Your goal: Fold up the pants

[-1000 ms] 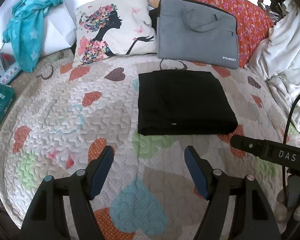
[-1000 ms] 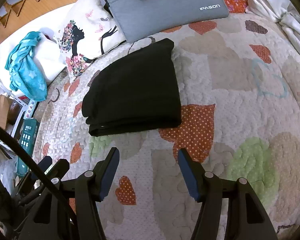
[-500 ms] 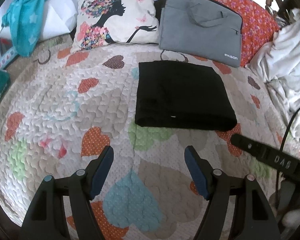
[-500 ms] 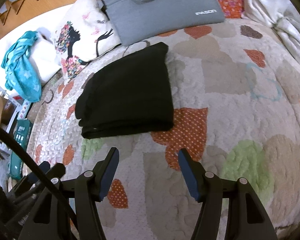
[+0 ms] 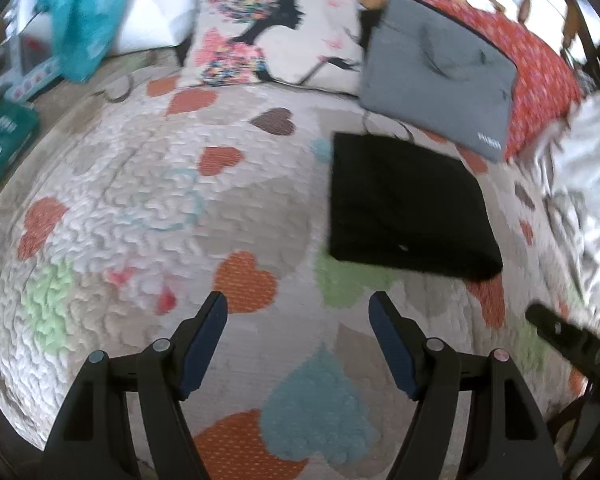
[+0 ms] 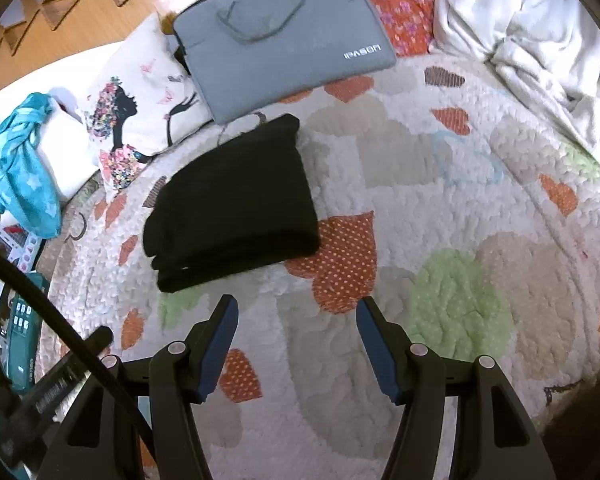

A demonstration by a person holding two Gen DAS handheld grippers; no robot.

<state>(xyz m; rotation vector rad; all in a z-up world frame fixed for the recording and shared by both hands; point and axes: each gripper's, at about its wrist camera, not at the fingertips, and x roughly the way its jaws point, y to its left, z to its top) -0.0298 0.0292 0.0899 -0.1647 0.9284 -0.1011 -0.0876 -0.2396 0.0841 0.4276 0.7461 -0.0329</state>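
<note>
The black pants (image 5: 408, 204) lie folded into a flat rectangle on the heart-patterned quilt (image 5: 160, 208); they also show in the right wrist view (image 6: 232, 204). My left gripper (image 5: 298, 312) is open and empty, above the quilt, near and to the left of the pants. My right gripper (image 6: 296, 312) is open and empty, above the quilt just near of the pants' front edge. Neither gripper touches the pants.
A grey laptop bag (image 6: 280, 40) leans behind the pants, beside a printed pillow (image 6: 140, 108). A teal cloth (image 6: 20, 172) lies at the far left. A white blanket (image 6: 540, 40) is bunched at the right. A green box (image 5: 0, 144) sits at the left bed edge.
The left gripper has swung to the left, so the pants have shifted right in its view. The right gripper has drawn slightly back. The pants have not moved.
</note>
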